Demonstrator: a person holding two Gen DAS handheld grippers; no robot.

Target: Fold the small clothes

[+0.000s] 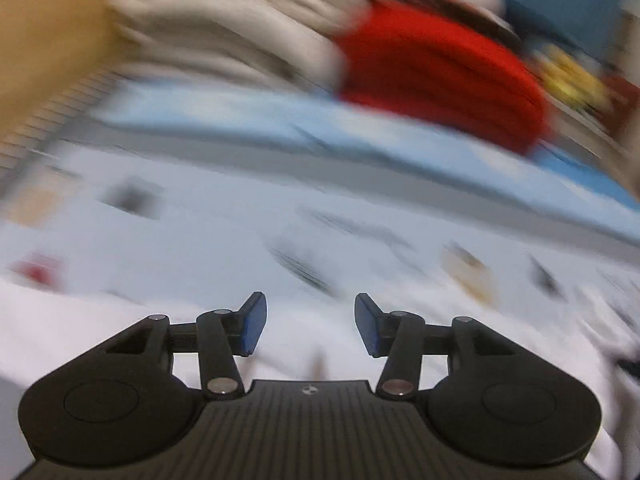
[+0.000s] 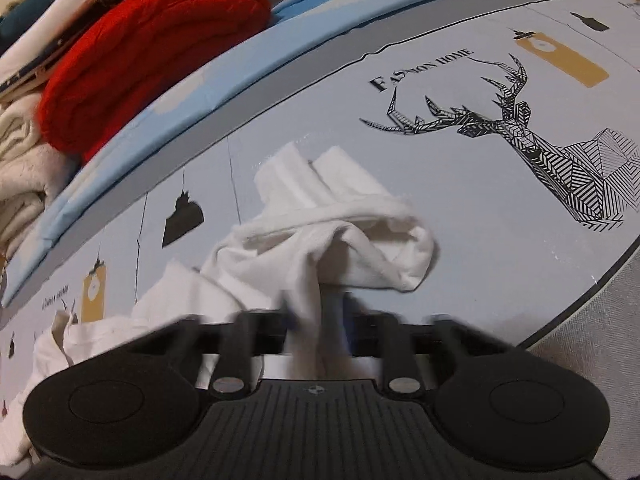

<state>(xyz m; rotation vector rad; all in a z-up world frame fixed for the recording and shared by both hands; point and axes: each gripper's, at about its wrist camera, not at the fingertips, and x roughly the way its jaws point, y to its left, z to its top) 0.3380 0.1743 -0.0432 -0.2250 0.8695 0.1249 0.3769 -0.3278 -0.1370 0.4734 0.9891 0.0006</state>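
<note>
A small white garment [image 2: 320, 224] lies crumpled on the pale printed tablecloth [image 2: 480, 208]. My right gripper [image 2: 318, 320] is shut on a bunched fold of it, and its fingers are blurred. The cloth trails off to the left of the gripper. In the left wrist view the picture is motion-blurred. My left gripper [image 1: 310, 326] is open and empty, its blue pads [image 1: 254, 326] apart, just above white fabric [image 1: 120, 332] at the near edge.
A folded red knit [image 2: 148, 52] and cream clothes [image 2: 20, 152] are stacked at the back left on a light blue pad [image 2: 192, 96]; the red knit also shows in the left wrist view [image 1: 440, 76]. A deer print [image 2: 520, 136] marks the cloth's right side, near the table edge [image 2: 600, 288].
</note>
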